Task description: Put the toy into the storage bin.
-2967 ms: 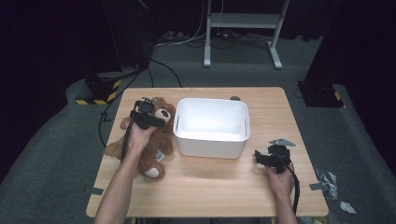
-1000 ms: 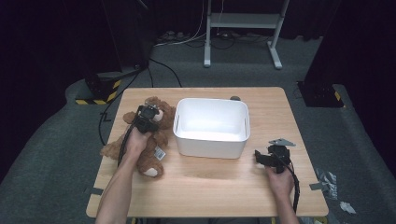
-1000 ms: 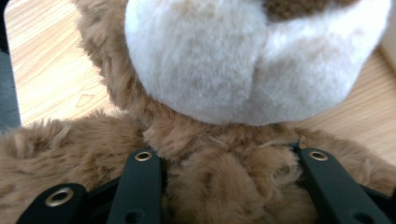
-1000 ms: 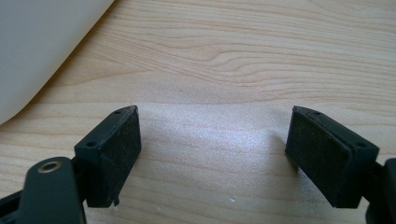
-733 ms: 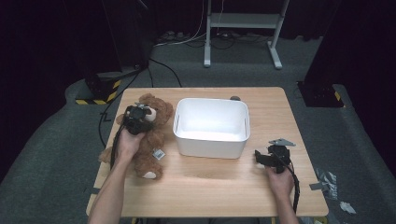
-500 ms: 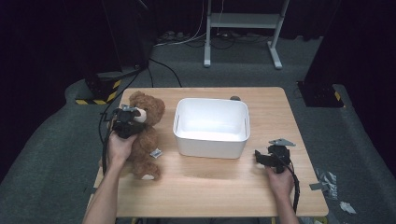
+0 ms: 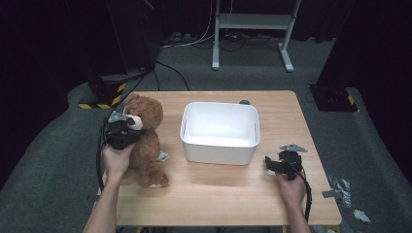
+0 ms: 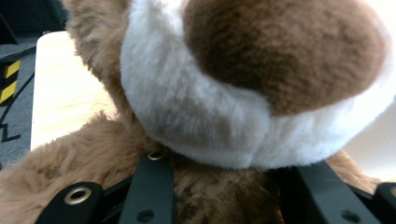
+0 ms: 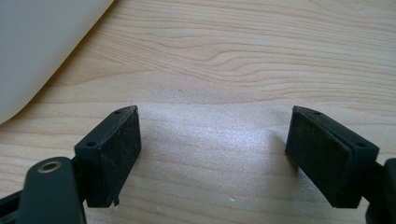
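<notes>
A brown teddy bear [image 7: 148,145] with a white muzzle sits upright at the table's left side. My left gripper [image 7: 127,132] is shut on it just under the head, and its jaws have just been closing with the bear between them. In the left gripper view the muzzle of the bear [image 8: 243,93] looms close above my left gripper [image 8: 233,193], whose black jaws sink into the fur of the neck. A white bin [image 7: 218,151] stands at the table's middle. My right gripper [image 7: 273,165] rests on the wood to the right of the bin, open, and my right gripper [image 9: 212,154] has bare wood between its pads.
The wooden table [image 7: 218,199] has free room along its front edge. A small white tag [image 7: 163,156] lies beside the bear. A corner of the bin [image 9: 42,42] lies up and left of the right jaws. Cables and a metal stand [image 7: 250,29] are on the floor behind.
The bear lay slumped on the table; my left gripper has pulled it up and to the left, so it now sits upright. The right gripper has stayed still.
</notes>
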Motion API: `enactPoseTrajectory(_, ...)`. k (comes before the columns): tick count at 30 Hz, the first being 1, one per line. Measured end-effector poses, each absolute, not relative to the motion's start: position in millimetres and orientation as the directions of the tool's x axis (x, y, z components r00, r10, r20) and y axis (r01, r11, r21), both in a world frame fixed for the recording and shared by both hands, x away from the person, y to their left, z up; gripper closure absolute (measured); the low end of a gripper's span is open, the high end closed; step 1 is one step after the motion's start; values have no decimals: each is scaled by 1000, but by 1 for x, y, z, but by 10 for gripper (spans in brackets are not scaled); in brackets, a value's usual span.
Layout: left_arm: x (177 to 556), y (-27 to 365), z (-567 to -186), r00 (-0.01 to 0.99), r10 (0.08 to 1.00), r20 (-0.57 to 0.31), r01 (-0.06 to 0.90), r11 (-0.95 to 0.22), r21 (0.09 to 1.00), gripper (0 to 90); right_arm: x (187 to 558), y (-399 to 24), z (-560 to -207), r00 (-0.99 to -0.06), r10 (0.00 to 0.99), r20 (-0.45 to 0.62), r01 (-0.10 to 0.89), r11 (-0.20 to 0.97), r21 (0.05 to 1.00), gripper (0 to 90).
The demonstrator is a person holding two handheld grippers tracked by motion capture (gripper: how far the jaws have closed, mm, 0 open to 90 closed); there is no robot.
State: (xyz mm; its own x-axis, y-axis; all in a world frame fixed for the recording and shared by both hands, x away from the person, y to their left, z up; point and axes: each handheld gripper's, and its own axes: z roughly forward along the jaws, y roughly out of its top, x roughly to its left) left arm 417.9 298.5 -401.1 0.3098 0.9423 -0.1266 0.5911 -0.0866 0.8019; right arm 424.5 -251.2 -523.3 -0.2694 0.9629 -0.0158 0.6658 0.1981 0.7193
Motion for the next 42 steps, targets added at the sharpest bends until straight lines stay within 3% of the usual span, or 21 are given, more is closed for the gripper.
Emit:
enactPoseTrajectory(14, 400, 298, -370, 366, 921, -137, 500, -71, 863, 663, 424, -251, -523, -268, 963, -16, 666, 197, 719, 176)
enactPoseTrajectory(42, 398, 293, -325, 404, 900, -160, 459, -48, 887, 658, 425, -251, -523, -267, 964, -16, 666, 196, 719, 176)
